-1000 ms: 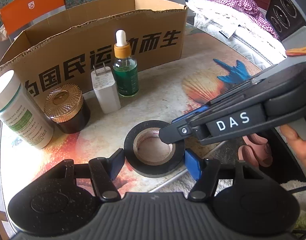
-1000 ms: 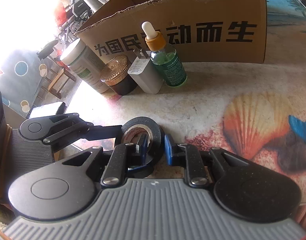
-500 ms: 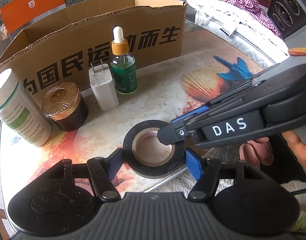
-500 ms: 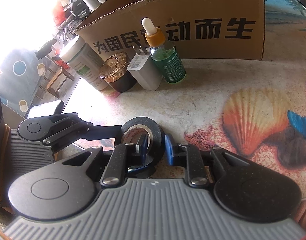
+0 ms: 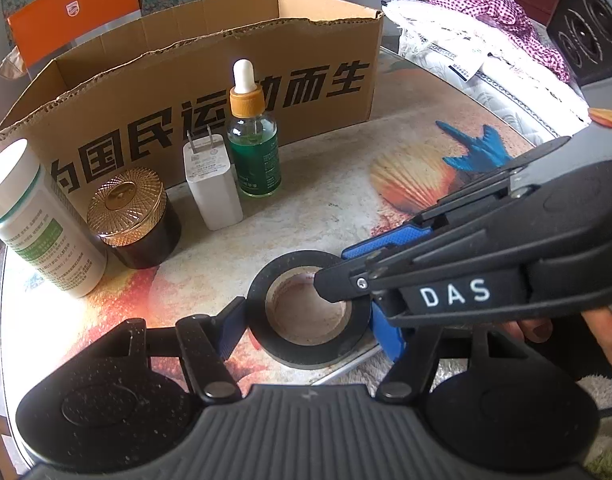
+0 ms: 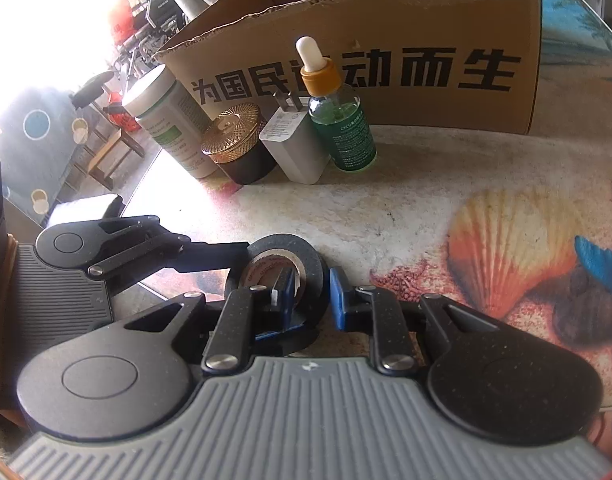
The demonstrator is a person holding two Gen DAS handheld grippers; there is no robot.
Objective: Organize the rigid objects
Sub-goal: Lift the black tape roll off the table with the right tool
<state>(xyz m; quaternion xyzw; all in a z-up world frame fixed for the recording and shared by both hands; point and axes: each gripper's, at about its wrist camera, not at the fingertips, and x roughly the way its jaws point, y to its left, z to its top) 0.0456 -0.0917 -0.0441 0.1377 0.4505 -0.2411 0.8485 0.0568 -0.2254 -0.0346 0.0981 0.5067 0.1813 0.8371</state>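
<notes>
Right now both grippers share the black tape roll (image 5: 306, 308) near the tabletop's (image 5: 326, 208) front edge: the right gripper (image 6: 312, 290) pinches its wall, and the left gripper's (image 5: 306, 322) half-spread pads touch its outer sides.

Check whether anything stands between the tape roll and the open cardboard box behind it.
Partly. A white bottle, gold-lidded jar, charger and dropper bottle line the cardboard box front wall, ahead-left of the tape roll. Right of the dropper bottle, the tabletop up to the box looks bare.

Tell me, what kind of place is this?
Probably someone's home, not a lab. The table wears a seashell-print cover, folded bedding and checked cloth are piled beside it, and a cardboard box stands behind household bottles.
</notes>
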